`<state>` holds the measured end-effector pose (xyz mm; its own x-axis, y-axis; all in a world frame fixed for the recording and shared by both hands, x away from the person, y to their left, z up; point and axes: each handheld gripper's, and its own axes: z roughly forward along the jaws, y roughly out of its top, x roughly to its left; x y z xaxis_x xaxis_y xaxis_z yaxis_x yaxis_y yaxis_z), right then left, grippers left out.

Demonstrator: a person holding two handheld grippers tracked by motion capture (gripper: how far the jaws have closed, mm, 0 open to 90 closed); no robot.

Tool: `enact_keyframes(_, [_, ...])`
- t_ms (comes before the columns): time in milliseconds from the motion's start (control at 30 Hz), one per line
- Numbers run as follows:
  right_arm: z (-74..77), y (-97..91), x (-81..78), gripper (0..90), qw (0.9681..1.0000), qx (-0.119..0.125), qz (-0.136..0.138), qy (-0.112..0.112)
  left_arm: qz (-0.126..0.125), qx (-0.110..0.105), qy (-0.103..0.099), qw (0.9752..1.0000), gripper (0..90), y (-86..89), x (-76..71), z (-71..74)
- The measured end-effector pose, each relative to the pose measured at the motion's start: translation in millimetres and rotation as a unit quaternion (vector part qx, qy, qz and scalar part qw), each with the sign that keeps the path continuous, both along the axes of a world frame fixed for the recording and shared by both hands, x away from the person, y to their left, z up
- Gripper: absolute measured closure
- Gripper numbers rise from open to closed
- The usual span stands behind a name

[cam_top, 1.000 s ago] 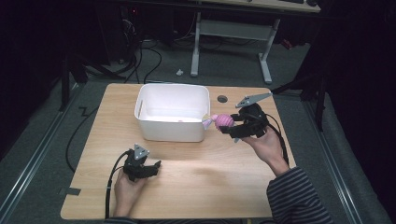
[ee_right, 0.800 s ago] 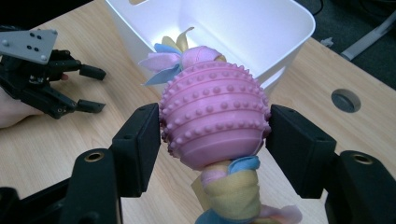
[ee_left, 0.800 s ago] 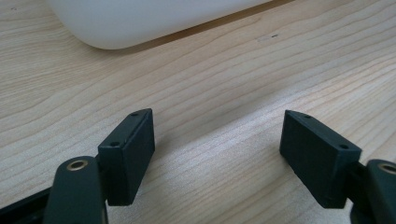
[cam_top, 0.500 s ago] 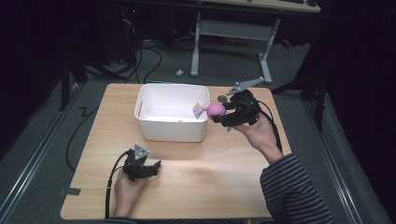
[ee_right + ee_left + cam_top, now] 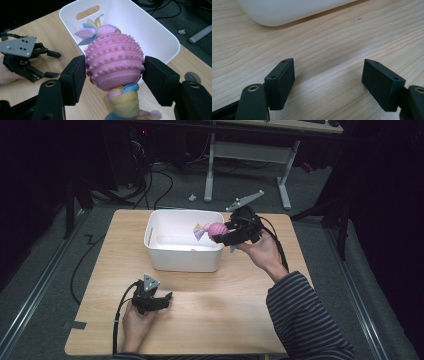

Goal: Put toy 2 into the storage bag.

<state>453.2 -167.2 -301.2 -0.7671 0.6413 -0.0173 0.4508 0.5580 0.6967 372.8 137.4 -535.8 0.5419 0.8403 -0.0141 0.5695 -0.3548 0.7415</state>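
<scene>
Two risks stood out, biggest first. Over the table [image 5: 240, 320] sat the white bin [image 5: 170, 257], and the right gripper [image 5: 115, 68] had its jaws pinching the pink knobbly ball toy [image 5: 115, 66] by its round sides, up over the bin's right rim. My guess was that a ball gripped at two spots on a curved, bumpy surface could squirt out, and so close to the rim it could have landed on the table instead of inside. Smaller worry: the toy's fabric tails [image 5: 126, 102] dangled loose and might have snagged the bin's wall. The left gripper [image 5: 328, 82] rested low near the table's front edge, jaws spread with nothing between them. Hard to tell: the tails ran off the bottom of the right gripper view, and I couldn't make out a small speck on the bin's floor
</scene>
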Motion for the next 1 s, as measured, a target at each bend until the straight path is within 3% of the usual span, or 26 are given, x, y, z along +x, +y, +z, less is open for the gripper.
enact_keyframes(233, [-8.6,25.4,14.0,35.8,0.9998,-0.013,0.012,0.001,-0.001,0.0,0.0,1.0,26.7,0.1,-0.1,0.0])
enact_keyframes(467, [-14.8,35.4,26.3,35.8,0.9997,-0.017,0.014,0.008,-0.001,0.001,0.0,1.0,26.7,0.2,-0.1,0.1])
enact_keyframes(700, [-28.7,44.4,41.0,35.7,0.9991,-0.021,0.024,0.029,-0.001,0.002,0.0,1.0,26.7,0.3,0.0,0.1])
enact_keyframes(1000, [-38.5,50.5,50.9,35.7,0.9988,-0.021,0.027,0.033,-0.001,0.002,0.0,1.0,26.7,0.3,-0.1,0.1])
